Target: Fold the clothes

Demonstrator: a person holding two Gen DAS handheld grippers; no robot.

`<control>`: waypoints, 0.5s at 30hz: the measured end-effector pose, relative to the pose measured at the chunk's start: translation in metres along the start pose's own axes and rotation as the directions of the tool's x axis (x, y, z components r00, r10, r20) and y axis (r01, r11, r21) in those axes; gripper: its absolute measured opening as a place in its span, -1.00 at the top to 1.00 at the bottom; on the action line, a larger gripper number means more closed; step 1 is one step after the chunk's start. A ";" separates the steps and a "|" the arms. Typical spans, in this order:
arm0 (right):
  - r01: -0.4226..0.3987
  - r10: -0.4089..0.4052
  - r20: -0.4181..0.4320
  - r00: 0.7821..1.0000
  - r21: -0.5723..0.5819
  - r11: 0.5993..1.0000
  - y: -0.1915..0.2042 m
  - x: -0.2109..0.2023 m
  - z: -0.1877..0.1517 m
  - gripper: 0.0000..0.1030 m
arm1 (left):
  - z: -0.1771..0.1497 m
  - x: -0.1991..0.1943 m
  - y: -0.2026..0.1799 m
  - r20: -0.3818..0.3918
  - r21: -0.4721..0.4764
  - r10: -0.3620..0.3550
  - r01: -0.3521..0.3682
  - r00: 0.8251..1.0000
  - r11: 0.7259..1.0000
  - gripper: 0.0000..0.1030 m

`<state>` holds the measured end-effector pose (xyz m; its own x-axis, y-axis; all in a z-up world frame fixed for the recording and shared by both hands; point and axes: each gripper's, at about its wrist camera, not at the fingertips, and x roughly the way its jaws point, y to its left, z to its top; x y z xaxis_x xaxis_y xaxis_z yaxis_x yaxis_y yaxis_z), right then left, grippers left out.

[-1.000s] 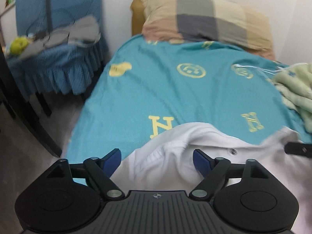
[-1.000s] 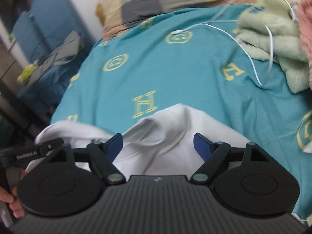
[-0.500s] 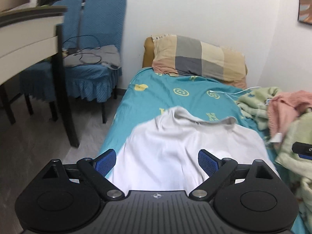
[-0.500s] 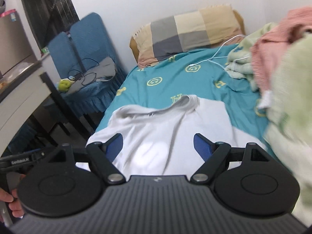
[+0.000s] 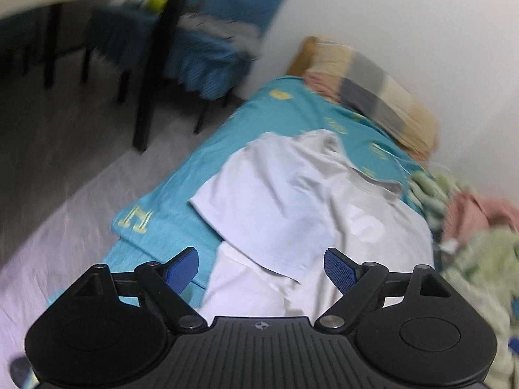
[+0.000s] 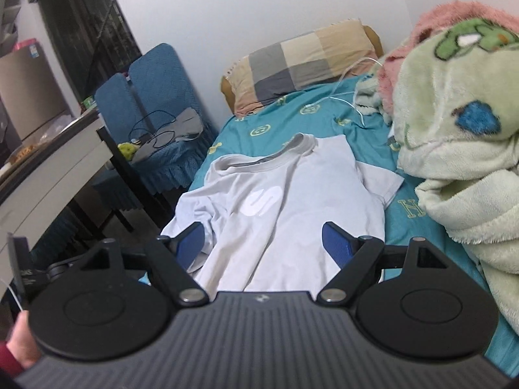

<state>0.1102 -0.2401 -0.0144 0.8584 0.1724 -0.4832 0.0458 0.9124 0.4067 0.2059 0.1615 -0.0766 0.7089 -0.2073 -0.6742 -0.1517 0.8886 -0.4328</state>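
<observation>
Since the frame half a second earlier, the left wrist view has swung and tilted, so the bed now runs diagonally and the picture is motion-blurred; the right wrist view has pulled back slightly, and the white short-sleeved cotton T-shirt (image 6: 292, 207) has stayed spread on the bed.

The T-shirt lies front up on the teal bedsheet with yellow letter motifs (image 6: 327, 120), its grey ribbed collar (image 6: 272, 155) toward the pillow and a white logo (image 6: 261, 199) on the chest. In the left wrist view the T-shirt (image 5: 301, 214) shows one sleeve (image 5: 256, 223) folded across the body, its hem edge lying over the lower fabric. In the right wrist view the other sleeve lies flat on the sheet toward the blanket.

The left tool (image 5: 261, 265) has its blue-padded fingers (image 5: 181, 267) spread wide and holds nothing; it hovers above the lower part of the T-shirt. The right tool (image 6: 262, 244) is likewise spread and empty, above the hem area.

A checked beige-and-grey pillow (image 6: 301, 61) lies at the head of the bed. A pale green plush blanket (image 6: 460, 149) is heaped on the bed just beside the T-shirt, with a pink fleece item (image 6: 421, 42) behind it. A white cable (image 6: 350, 97) lies on the sheet near the pillow. A blue fabric-covered chair (image 6: 155, 103) stands beside the bed, next to a white table (image 6: 48, 168).
</observation>
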 end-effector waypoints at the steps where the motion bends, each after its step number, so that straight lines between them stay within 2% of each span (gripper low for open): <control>1: 0.002 -0.002 -0.003 1.000 0.014 1.000 -0.003 0.002 0.000 -0.58 | 0.000 0.008 0.008 -0.008 -0.043 0.004 -0.005 1.000 0.999 -0.59; 5: 0.005 -0.003 -0.033 0.999 0.067 0.998 -0.016 0.018 -0.003 -0.58 | 0.008 0.041 0.035 -0.026 -0.174 -0.004 0.000 1.000 0.985 -0.56; 9: -0.012 0.018 -0.064 0.998 0.100 0.995 -0.023 0.039 -0.005 -0.58 | 0.016 0.074 0.045 -0.018 -0.221 -0.018 0.013 1.000 0.975 -0.47; 11: -0.016 0.025 -0.077 0.997 0.111 0.994 -0.026 0.050 -0.006 -0.58 | 0.018 0.092 0.049 -0.029 -0.243 -0.056 0.048 0.998 0.969 -0.33; 13: -0.009 0.021 -0.099 0.995 0.119 0.993 -0.031 0.063 -0.009 -0.58 | 0.020 0.103 0.049 -0.004 -0.221 -0.065 0.062 0.998 0.973 -0.27; 15: -0.004 0.020 -0.122 0.992 0.125 0.992 -0.035 0.076 -0.012 -0.58 | 0.027 0.115 0.045 0.004 -0.198 -0.064 0.063 0.998 0.978 -0.02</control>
<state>0.1672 -0.2546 -0.0749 0.7903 0.2345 -0.5661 0.1057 0.8579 0.5029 0.2986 0.1884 -0.1573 0.7201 -0.2619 -0.6425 -0.2394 0.7753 -0.5844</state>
